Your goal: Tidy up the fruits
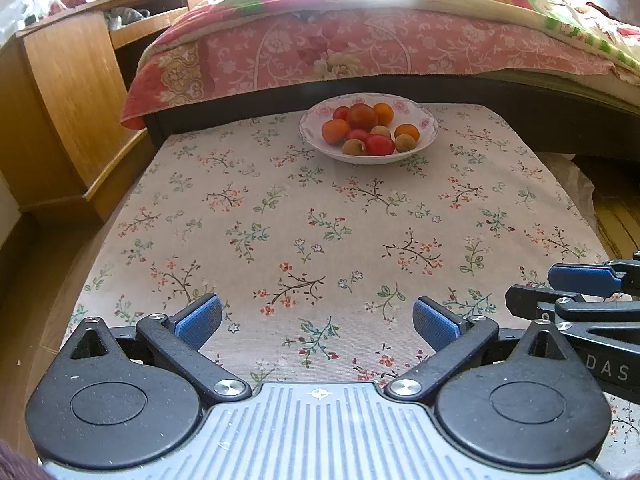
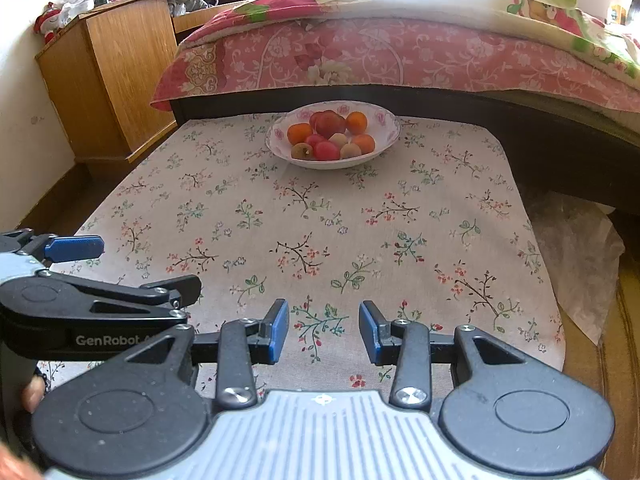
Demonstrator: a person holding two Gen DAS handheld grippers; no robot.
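Note:
A white bowl with a pink flower rim stands at the far edge of a table under a floral cloth. It holds several small fruits: orange ones, red ones and yellowish ones. My left gripper is open and empty over the near edge. My right gripper is open and empty beside it, and shows at the right of the left wrist view. The left gripper also shows at the left of the right wrist view.
A bed with a pink floral quilt runs behind the table. A wooden cabinet stands to the left. A plastic sheet lies on the floor to the right.

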